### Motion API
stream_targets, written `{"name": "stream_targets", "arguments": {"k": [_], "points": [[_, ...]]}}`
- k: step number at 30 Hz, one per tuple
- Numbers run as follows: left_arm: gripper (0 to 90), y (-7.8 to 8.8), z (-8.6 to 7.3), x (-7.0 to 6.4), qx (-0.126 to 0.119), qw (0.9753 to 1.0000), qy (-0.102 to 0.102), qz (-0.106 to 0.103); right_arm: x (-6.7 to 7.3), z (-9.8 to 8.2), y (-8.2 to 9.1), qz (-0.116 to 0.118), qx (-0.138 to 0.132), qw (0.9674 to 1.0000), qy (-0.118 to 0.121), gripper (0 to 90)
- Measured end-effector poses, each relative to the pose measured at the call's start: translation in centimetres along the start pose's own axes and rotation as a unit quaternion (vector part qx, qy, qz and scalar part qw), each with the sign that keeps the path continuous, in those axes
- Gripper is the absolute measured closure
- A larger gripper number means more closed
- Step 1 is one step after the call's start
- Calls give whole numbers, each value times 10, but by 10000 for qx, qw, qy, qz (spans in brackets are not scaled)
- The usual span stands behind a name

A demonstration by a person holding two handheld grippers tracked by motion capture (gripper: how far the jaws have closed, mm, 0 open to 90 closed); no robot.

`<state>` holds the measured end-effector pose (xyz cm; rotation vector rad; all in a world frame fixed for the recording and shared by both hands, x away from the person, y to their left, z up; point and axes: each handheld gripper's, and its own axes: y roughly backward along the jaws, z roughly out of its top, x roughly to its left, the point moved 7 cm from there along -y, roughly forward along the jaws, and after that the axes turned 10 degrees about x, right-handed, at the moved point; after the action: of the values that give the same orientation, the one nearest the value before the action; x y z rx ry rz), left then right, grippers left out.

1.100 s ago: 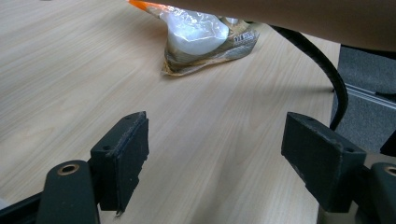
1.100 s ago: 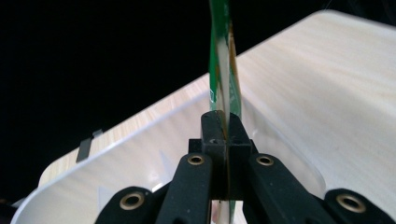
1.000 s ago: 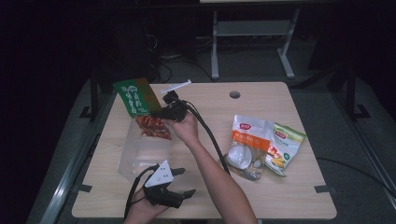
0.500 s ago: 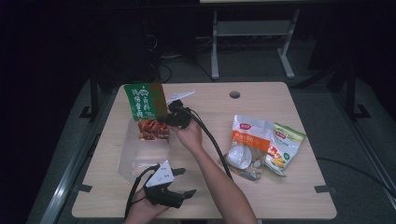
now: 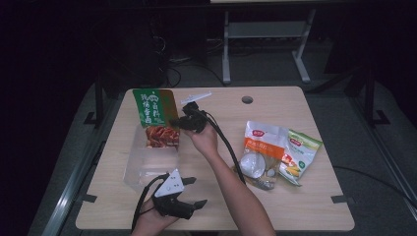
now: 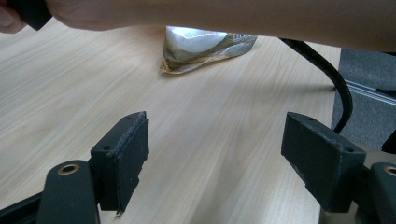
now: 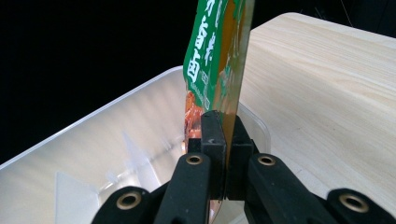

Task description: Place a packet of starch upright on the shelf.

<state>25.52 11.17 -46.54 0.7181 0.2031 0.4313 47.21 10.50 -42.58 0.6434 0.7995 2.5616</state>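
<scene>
Jaws of the left gripper stand wide apart and empty, low over the near surface beside the clear plastic bin. Jaws of the right gripper are clamped on the lower edge of the green snack packet, which has swung from tilted to upright, its bottom now over the bin's far end. Judgement: ready for lowering in; two packets wait at right.

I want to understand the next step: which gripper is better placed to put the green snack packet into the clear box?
Right. The right gripper is shut on the green snack packet directly above the clear box. The left gripper rests open near the table's front edge.
</scene>
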Motion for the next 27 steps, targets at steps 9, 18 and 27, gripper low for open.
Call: {"name": "stream_targets", "arguments": {"k": [9,18,27], "points": [[229,1,0,1,18,10000,-7,8,4,1,18,25,32,10000,21,711],[228,1,1,1,27,10000,13,-6,4,-3,51,-79,28,9999,58,636],[228,-1,1,-1,26,10000,-12,1,-2,-19,78,-185,40,9998,-16,570]]}}
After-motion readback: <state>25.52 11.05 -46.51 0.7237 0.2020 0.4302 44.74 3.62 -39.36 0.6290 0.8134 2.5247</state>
